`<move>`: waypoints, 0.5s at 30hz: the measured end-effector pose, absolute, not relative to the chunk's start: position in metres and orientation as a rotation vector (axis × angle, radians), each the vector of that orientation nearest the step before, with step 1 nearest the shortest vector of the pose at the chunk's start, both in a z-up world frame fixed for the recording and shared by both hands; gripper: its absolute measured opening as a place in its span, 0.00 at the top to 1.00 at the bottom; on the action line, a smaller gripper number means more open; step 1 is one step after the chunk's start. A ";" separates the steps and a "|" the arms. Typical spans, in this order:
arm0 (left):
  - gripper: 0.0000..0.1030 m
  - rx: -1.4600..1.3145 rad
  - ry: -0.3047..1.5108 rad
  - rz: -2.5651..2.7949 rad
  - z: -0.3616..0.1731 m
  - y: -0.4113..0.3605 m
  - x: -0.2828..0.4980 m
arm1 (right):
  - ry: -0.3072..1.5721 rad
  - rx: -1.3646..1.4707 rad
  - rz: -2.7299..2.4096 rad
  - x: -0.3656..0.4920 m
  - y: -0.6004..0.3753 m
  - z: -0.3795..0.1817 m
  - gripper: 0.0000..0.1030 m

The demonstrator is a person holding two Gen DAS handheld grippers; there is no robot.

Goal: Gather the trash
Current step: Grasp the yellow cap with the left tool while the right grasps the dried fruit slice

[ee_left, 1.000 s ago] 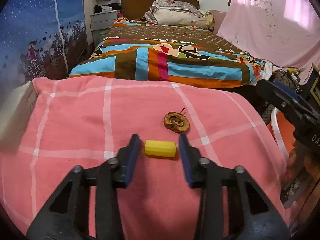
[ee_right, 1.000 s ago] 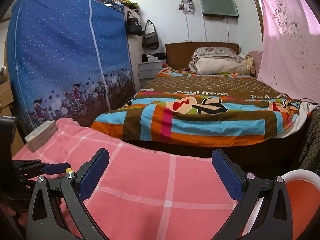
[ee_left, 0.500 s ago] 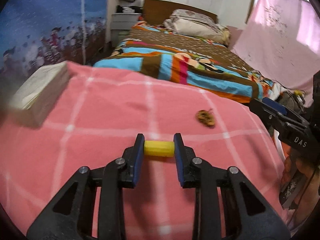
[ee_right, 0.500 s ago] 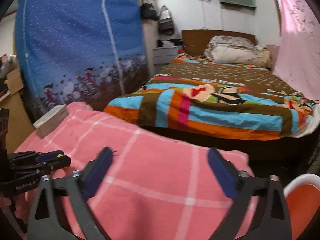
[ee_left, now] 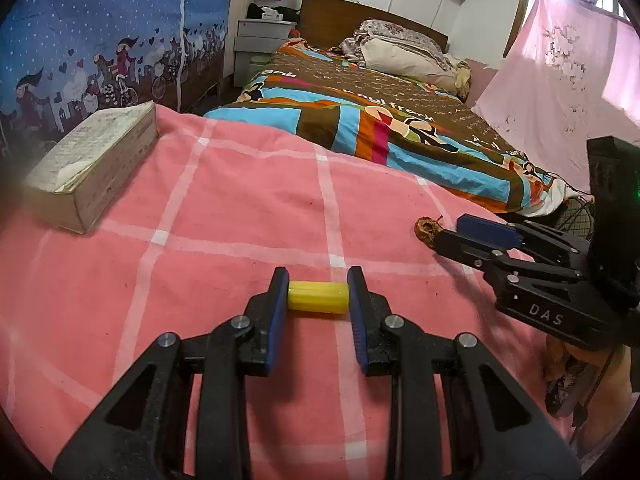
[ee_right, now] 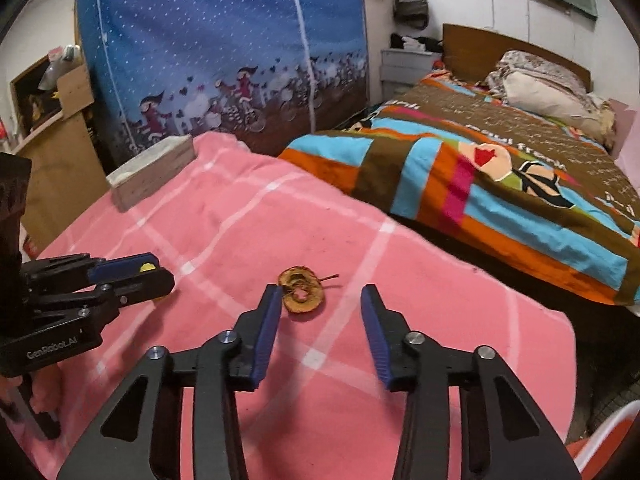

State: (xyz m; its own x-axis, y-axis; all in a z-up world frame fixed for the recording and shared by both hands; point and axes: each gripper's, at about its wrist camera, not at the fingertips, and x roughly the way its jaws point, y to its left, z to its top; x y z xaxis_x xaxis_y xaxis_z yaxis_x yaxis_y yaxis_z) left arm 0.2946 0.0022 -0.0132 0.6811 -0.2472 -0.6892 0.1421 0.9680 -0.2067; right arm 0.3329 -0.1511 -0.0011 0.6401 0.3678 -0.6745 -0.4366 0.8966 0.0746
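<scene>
A short yellow cylinder (ee_left: 318, 297) lies on the pink checked cloth (ee_left: 240, 208), and my left gripper (ee_left: 318, 282) is shut on it, a pad on each end. A brown dried fruit slice (ee_right: 301, 290) with a thin stem lies on the same cloth. My right gripper (ee_right: 322, 296) stands around it with its jaws closing. The slice sits against the left finger, and the right finger is clear of it. The left wrist view shows the right gripper (ee_left: 474, 236) at the right, beside the slice (ee_left: 425, 229). The right wrist view shows the left gripper (ee_right: 136, 270) at the left.
A pale tissue box (ee_left: 96, 160) rests at the far left corner of the cloth. Behind the cloth is a bed with a striped quilt (ee_left: 380, 128). A blue printed fabric wardrobe (ee_right: 224, 48) stands at the left. An orange, white-rimmed bin (ee_right: 608, 436) shows at the lower right.
The left gripper closed on the yellow cylinder and rolled slightly. The right gripper swung left and down over the brown slice, and its jaws narrowed from wide open.
</scene>
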 end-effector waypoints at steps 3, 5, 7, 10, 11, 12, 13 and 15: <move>0.68 -0.137 0.793 -0.218 -0.013 0.004 0.296 | 0.751 -0.100 0.480 0.334 -0.149 -0.001 0.64; 0.68 -0.131 0.792 -0.215 -0.013 0.003 0.295 | 0.754 -0.119 0.488 0.334 -0.144 -0.003 0.65; 0.68 -0.126 0.791 -0.212 -0.013 0.003 0.295 | 0.765 -0.146 0.487 0.334 -0.140 -0.005 0.68; 0.68 -0.119 0.789 -0.206 -0.013 0.001 0.294 | 0.770 -0.163 0.480 0.334 -0.138 -0.007 0.79; 0.68 -0.117 0.788 -0.205 -0.012 0.001 0.294 | 0.768 -0.161 0.479 0.334 -0.139 -0.007 0.79; 0.68 -0.115 0.787 -0.206 -0.012 0.000 0.293 | 0.766 -0.158 0.477 0.334 -0.140 -0.007 0.80; 0.68 -0.116 0.785 -0.209 -0.012 -0.002 0.292 | 0.761 -0.154 0.471 0.333 -0.141 -0.006 0.80; 0.68 -0.116 0.781 -0.214 -0.011 -0.004 0.291 | 0.746 -0.149 0.461 0.330 -0.143 -0.004 0.80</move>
State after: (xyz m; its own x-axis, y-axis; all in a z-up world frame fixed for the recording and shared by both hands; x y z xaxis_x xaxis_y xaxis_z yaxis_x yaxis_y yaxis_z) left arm 0.2912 -0.0036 -0.0109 0.6900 -0.2339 -0.6850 0.1479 0.9719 -0.1829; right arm 0.3303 -0.1429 -0.0042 0.6404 0.3504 -0.6835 -0.4542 0.8904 0.0309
